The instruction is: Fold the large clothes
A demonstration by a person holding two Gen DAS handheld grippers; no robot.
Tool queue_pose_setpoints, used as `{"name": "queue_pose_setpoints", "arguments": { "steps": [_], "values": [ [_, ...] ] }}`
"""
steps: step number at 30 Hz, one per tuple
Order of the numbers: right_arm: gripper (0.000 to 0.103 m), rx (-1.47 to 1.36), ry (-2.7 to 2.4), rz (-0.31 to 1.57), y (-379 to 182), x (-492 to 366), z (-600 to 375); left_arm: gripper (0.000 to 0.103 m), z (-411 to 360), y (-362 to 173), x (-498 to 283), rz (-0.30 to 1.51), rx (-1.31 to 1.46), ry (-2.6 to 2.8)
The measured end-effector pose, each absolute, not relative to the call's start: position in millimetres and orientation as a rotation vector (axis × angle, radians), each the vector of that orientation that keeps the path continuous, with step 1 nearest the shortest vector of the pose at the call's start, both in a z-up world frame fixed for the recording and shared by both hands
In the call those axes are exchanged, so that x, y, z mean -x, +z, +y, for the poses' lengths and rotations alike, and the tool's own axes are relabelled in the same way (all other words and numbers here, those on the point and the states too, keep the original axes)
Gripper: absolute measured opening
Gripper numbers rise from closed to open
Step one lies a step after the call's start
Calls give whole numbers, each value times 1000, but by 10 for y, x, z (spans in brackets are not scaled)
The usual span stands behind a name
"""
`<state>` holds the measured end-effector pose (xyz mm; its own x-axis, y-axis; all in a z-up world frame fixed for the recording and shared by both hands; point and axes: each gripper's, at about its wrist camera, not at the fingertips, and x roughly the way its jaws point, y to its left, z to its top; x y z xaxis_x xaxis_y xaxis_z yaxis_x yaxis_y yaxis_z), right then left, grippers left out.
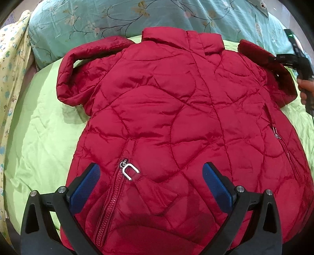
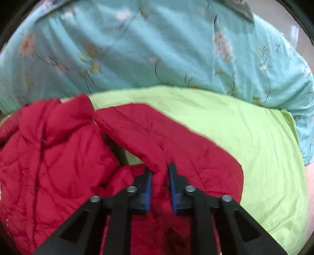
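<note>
A red quilted jacket (image 1: 176, 109) lies front up on a green sheet (image 1: 39, 141), collar at the far end. Its left sleeve (image 1: 78, 64) is bent beside the body. My left gripper (image 1: 151, 172) is open above the jacket's lower front, near a silver zipper pull (image 1: 129, 170). My right gripper (image 2: 160, 172) is shut on the jacket's right sleeve (image 2: 166, 137), pinching a fold of it between the blue pads. In the left wrist view the right gripper (image 1: 294, 60) shows at the far right, at that sleeve (image 1: 270, 64).
A light blue floral quilt (image 1: 137, 15) is bunched along the far side of the bed. A yellow patterned cloth (image 1: 11, 68) hangs at the left. The green sheet (image 2: 255, 147) extends right of the sleeve.
</note>
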<state>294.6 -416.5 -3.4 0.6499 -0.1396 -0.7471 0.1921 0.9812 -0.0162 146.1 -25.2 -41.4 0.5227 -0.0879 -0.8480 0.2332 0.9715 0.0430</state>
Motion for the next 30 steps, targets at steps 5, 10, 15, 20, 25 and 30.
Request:
{"name": "queue_pose_setpoints", "arguments": {
  "steps": [5, 10, 15, 20, 25, 30],
  "values": [
    [13, -112, -42, 781, 176, -2642, -3703, 103, -182, -397, -1472, 979, -145, -190],
    [13, -175, 211, 777, 172, -2441, -2900, 103, -34, -397, -1509, 1008, -82, -221],
    [13, -97, 351, 830, -26, -2450, -2165, 103, 237, -371, -1610, 1040, 53, -295],
    [13, -60, 411, 909, -359, -2504, -1796, 103, 440, -279, -1849, 1041, 199, -403],
    [25, -17, 433, 921, -524, -2499, -1680, 103, 391, -340, -2402, 1102, 318, -518],
    [34, -65, 451, 925, -567, -2472, -1745, 103, 124, -453, -2926, 1157, 369, -563]
  ]
}}
